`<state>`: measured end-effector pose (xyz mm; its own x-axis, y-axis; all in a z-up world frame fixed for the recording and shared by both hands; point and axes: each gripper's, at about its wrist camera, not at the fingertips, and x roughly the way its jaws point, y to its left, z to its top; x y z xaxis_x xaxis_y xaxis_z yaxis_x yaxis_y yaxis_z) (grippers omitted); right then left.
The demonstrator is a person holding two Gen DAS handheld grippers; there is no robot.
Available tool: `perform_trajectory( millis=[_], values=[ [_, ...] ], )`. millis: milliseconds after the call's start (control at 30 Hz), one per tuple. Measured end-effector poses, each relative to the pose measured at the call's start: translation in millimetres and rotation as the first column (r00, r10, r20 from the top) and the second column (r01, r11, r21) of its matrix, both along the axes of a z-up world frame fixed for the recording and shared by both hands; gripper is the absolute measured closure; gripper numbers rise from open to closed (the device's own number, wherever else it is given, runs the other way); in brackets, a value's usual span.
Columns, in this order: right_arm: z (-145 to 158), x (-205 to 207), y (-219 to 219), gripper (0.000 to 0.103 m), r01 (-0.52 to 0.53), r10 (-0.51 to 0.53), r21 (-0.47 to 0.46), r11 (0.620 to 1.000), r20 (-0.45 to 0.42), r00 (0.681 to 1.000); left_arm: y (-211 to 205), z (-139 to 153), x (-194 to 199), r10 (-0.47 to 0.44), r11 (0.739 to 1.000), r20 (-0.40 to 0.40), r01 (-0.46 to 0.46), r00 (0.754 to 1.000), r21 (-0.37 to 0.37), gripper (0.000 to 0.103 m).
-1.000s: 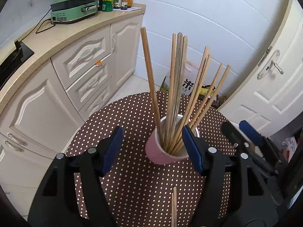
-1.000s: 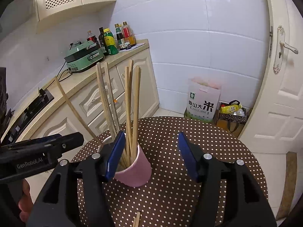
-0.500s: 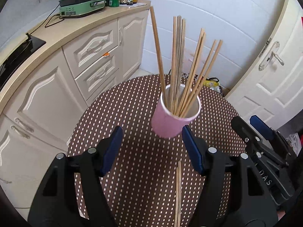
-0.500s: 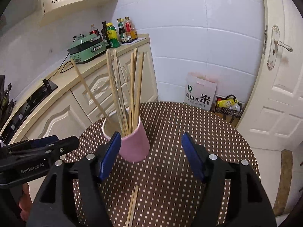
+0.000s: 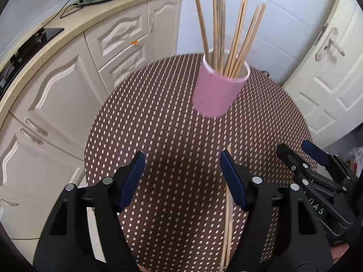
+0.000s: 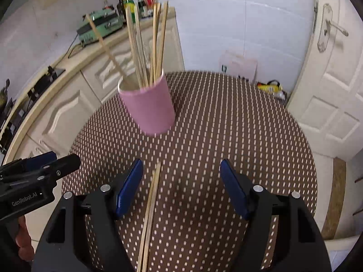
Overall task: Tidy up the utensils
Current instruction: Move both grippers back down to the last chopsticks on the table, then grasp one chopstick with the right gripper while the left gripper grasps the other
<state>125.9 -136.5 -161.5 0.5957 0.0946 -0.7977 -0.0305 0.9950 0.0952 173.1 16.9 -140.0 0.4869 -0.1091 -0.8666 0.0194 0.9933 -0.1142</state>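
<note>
A pink cup [image 5: 217, 93] is seen standing on the round desk [image 5: 158, 136], which is covered with a brown dotted cloth. The cup is filled with many wooden chopsticks [image 5: 229, 34], which stand upright and are spread out like a fan above its rim.

In front of the cup, well apart from it, one loose pair of chopsticks [image 6: 150, 206] is laid flat on the desk, with the far tips pointed toward the cup. The two sticks are kept close side by side.

The left tongs [image 5: 182, 180] are held released, with nothing between the blue pads [image 5: 133, 176]. They are placed nearer than the cup, and the loose pair is found just beside their right pad, partly hidden by it.

The right tongs [image 6: 181, 185] are also released and nothing is grasped. The loose pair is seen just inside their left pad [image 6: 129, 188]; whether it is touched cannot be told.

Behind the cup, a counter [image 6: 74, 61] with a green appliance [image 6: 99, 26] and some bottles [image 6: 136, 2] is seen. To the right of the cup, a white door [image 6: 329, 79] is visible.
</note>
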Motion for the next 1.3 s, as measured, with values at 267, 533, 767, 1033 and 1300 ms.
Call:
perform_trajectory(
  millis=[267,533,767,1033,1300],
  values=[
    [-35.4,-17.4,17.9,0.036,-0.027,0.020,-0.058,0.998,-0.109,0.994,3.2,-26.7,-16.8,-0.015,0.999,-0.062,0.018,0.998,0.035,0.035],
    [-67.4,-26.3,30.3,0.036,-0.061,0.040,-0.104,0.993,-0.197,0.980,7.1,-47.6,-23.7,-0.028,0.998,-0.121,0.033,0.992,0.044,0.035],
    [-79.3,-24.0,27.1,0.036,-0.041,0.023,-0.071,0.997,-0.237,0.971,13.3,-61.5,-30.5,-0.016,0.999,-0.167,0.021,0.986,0.030,0.034],
    [-86.4,-21.0,33.8,0.036,-0.051,0.033,-0.062,0.997,-0.254,0.967,19.4,-70.9,-37.3,0.008,0.999,-0.214,-0.015,0.977,-0.031,0.034],
    [-91.6,-11.7,51.9,0.036,-0.089,0.062,-0.096,0.991,-0.255,0.965,22.1,-73.5,-38.9,0.027,0.999,-0.223,-0.036,0.974,-0.038,0.034]
  ],
)
